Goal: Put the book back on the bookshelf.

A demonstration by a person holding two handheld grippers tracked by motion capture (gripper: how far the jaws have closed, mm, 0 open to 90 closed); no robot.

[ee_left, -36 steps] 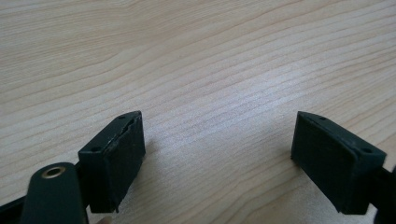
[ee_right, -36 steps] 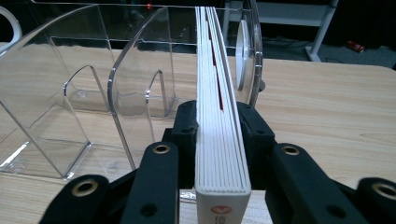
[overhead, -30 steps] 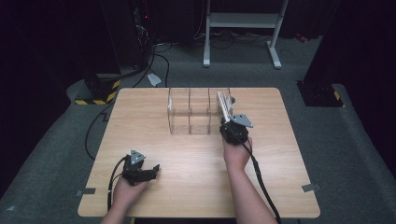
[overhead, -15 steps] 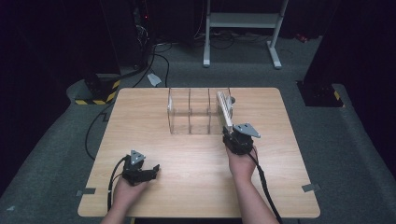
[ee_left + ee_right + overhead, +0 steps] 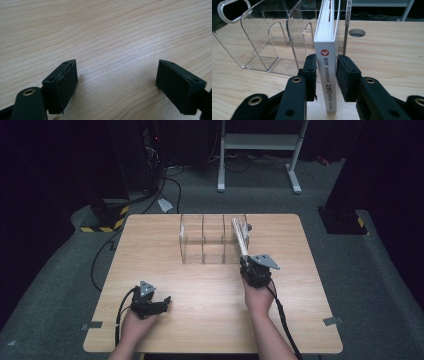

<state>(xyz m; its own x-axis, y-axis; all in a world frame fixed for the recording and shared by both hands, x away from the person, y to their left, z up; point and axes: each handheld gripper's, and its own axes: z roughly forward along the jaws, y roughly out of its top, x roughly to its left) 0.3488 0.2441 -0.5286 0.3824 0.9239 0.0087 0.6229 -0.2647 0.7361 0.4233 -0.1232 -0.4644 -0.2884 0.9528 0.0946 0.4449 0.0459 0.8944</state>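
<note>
A white book [image 5: 328,75] with a red heart mark and dark characters on its spine stands in the rightmost compartment of a clear plastic rack [image 5: 269,37], its spine end sticking out toward me. My right gripper [image 5: 326,62] is shut on that spine, one black pad pressed to each cover. From above, the book [image 5: 239,236] slants out of the rack [image 5: 205,242] to the right gripper [image 5: 245,261] at the table's middle right. My left gripper [image 5: 162,301] rests open on the table near the front left, with bare wood between its jaws [image 5: 116,75].
The rack's other two compartments hold nothing. A round cable hole [image 5: 357,32] is cut in the wooden table [image 5: 150,250] just behind the rack's right end. Beyond the table are dark floor, cables and a white stand [image 5: 260,142].
My right gripper has drawn back toward the person by a small amount, still on the book's spine. The left gripper has stayed put.
</note>
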